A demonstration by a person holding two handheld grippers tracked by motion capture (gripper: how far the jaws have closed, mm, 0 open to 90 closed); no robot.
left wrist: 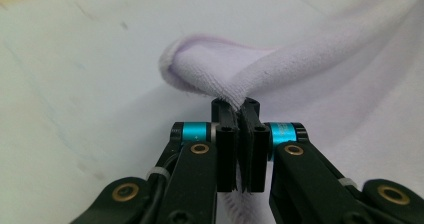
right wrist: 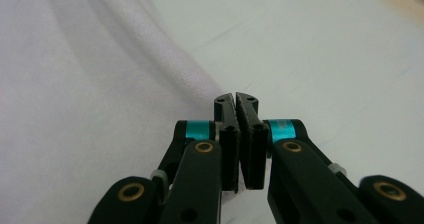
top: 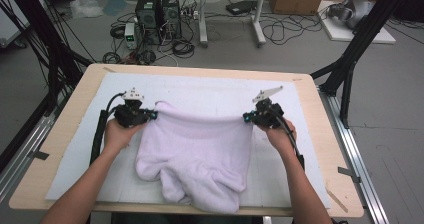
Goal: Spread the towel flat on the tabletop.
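Pinching the lilac towel's (top: 197,154) far edge, each hand-held gripper, left (top: 150,115) and right (top: 248,117), is clamped on it.

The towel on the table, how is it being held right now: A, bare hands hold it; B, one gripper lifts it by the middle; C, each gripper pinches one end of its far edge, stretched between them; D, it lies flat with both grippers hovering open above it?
C: the left gripper and the right gripper are each shut on an end of the towel's far edge, which runs stretched between them.
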